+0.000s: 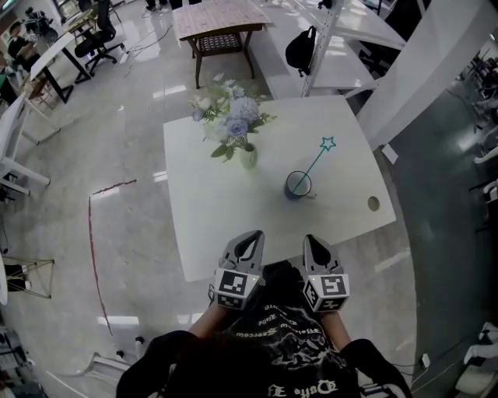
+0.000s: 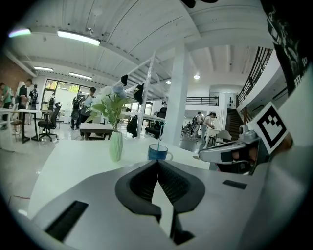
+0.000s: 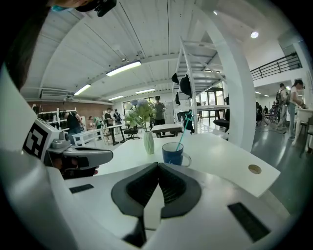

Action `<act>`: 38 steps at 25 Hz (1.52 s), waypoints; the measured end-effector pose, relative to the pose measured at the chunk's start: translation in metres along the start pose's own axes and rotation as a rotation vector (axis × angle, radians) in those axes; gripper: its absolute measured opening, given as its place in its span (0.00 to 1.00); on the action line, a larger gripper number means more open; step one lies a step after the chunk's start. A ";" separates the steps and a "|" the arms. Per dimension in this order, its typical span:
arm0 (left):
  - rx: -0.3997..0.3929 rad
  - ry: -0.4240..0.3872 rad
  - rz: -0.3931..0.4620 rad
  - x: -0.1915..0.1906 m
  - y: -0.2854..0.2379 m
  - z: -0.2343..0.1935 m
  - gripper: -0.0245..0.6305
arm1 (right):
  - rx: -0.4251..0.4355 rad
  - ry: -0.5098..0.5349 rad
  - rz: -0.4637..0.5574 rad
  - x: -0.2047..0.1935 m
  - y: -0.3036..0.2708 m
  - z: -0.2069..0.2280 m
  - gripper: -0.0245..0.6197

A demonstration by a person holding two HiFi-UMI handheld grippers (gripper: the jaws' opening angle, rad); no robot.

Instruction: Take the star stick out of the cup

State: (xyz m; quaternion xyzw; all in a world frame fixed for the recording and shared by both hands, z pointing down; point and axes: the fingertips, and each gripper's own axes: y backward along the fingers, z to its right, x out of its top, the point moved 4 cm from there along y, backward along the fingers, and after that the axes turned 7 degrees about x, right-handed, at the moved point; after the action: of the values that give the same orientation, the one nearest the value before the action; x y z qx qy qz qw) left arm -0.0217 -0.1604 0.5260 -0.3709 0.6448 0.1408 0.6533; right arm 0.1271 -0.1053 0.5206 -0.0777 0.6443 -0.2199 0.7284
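Note:
A blue cup [image 1: 298, 186] stands on the white table [image 1: 218, 218], right of centre. A teal star stick [image 1: 317, 158] leans out of it toward the far right, its star tip up. The left gripper view shows the cup [image 2: 158, 152] ahead, and the right gripper view has the cup [image 3: 173, 153] with the stick [image 3: 185, 128] rising from it. Both grippers hover at the table's near edge, well short of the cup. My left gripper [image 1: 250, 239] is shut and holds nothing. My right gripper [image 1: 317, 242] is shut too, also holding nothing.
A pale green vase of flowers [image 1: 233, 124] stands on the table left of the cup. A round hole [image 1: 373, 204] marks the table's right corner. A wooden table [image 1: 218, 23] and office chairs stand farther off. People stand in the background.

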 end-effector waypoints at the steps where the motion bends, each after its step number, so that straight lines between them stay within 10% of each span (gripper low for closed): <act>1: 0.004 0.011 -0.007 0.001 -0.003 0.001 0.07 | -0.009 0.000 -0.004 0.002 -0.001 0.006 0.05; 16: 0.176 0.061 -0.007 0.015 -0.025 -0.013 0.07 | 0.030 -0.070 0.006 0.046 -0.036 0.075 0.31; 38: 0.415 0.151 0.002 0.021 -0.030 -0.051 0.07 | 0.162 -0.073 -0.046 0.083 -0.138 0.130 0.31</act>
State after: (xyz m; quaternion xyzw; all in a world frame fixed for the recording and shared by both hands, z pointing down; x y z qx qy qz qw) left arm -0.0368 -0.2205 0.5207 -0.2375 0.7073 -0.0226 0.6654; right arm 0.2296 -0.2860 0.5207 -0.0412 0.5956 -0.2850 0.7499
